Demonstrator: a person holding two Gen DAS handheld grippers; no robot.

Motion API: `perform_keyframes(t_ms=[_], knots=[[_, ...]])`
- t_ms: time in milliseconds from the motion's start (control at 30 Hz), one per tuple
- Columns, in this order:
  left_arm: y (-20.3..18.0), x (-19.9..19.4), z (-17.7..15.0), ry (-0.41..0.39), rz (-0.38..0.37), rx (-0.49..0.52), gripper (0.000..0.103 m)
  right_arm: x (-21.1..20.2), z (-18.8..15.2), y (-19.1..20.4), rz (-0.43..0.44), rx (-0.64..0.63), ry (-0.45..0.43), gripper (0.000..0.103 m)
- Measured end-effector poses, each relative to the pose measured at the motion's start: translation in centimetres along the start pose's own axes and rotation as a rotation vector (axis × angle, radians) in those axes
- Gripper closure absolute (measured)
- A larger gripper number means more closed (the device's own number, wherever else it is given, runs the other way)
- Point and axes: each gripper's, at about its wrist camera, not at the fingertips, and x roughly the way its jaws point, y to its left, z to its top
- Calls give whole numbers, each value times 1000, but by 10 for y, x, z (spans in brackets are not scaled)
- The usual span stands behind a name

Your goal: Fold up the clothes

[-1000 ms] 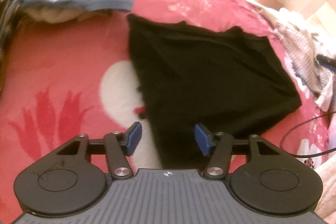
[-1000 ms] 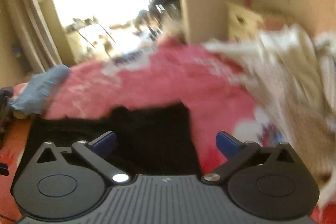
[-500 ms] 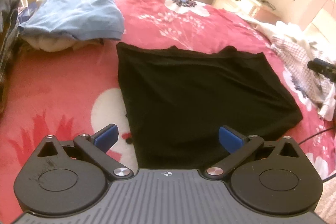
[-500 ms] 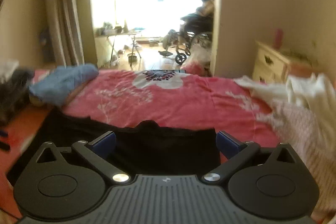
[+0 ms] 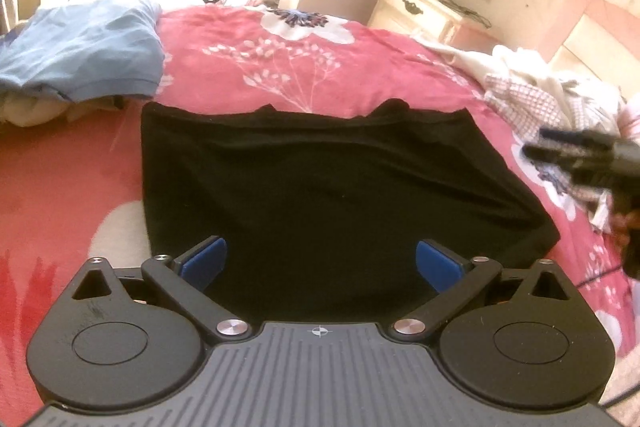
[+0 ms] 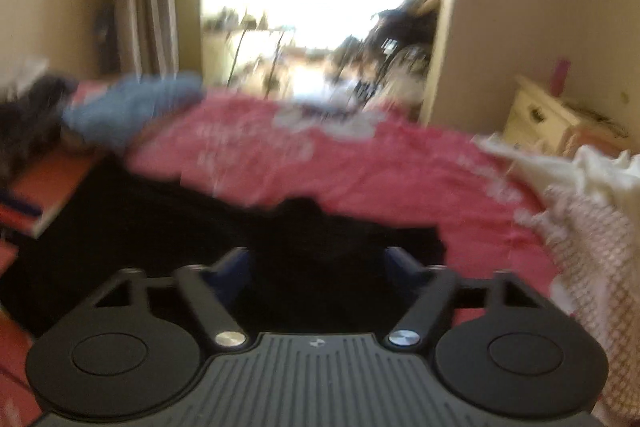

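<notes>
Daylit bedroom, one view sharp, the other smeared

Strong daylight pours from the doorway at the back, blown out to white in both views. The left wrist view is fairly sharp, yet the black garment shows almost no detail. The right wrist view is blurred by motion throughout. Fisheye bending curves the bed and walls near the edges.
</notes>
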Motion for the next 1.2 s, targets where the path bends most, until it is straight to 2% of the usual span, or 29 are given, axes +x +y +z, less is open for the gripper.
perform_keyframes(t_ms=[33,100,167,267,333,400,467,500,633,733,833,867,933,1033,1067,1200], knots=[[0,2,-2,1,7,2,9,7,-2,3,17,-22,17,47],[1,8,-5,22,28,6,24,20,-6,9,55,-74,52,68],[5,15,-8,52,52,4,43,36,-5,9,73,-108,71,76],[14,21,-10,60,69,-29,52,61,-1,4,79,-133,95,88],[16,22,-11,56,80,-20,55,85,5,-7,65,-134,126,90],[17,24,-12,57,92,-3,55,111,10,-20,38,-135,167,91],[18,27,-16,69,104,11,55,126,17,-39,-5,-68,161,92],[19,28,-17,73,108,16,55,134,21,-48,-27,-30,155,95],[21,26,-19,65,120,31,55,146,34,-79,-92,97,127,91],[23,24,-16,53,122,30,54,126,39,-69,24,77,114,92],[25,24,-15,48,131,37,53,123,36,-46,220,14,201,92],[26,25,-15,51,133,39,53,128,34,-39,230,-24,226,94],[28,27,-15,57,139,43,52,148,32,-36,152,-66,238,95],[29,28,-17,57,142,47,52,167,44,-70,72,143,190,98],[29,28,-17,57,142,49,51,165,50,-75,45,183,166,92],[30,26,-17,50,138,50,50,144,55,-70,97,164,158,91]])
